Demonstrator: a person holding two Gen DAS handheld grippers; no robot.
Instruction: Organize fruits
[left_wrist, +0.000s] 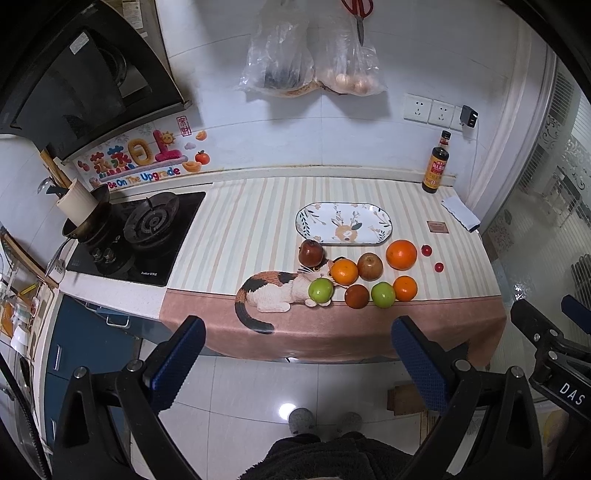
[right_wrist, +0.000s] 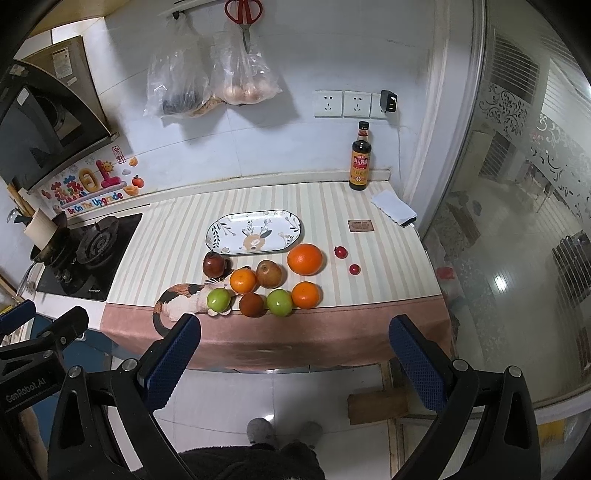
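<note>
both grippers held back over the floor, short of the counter, nothing in them

left gripper (left_wrist: 297, 354) and right gripper (right_wrist: 293, 352) gape wide, side by side — fruits (left_wrist: 364, 273) cluster on the striped cloth (left_wrist: 251, 221) near its front edge, just before the bare oval plate (left_wrist: 384, 225); contents of the hanging bags (right_wrist: 214, 77) are hard to make out

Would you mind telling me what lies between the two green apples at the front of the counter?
A dark reddish-brown fruit sits between the left green apple and the right green apple, clearest in the right wrist view.
</note>
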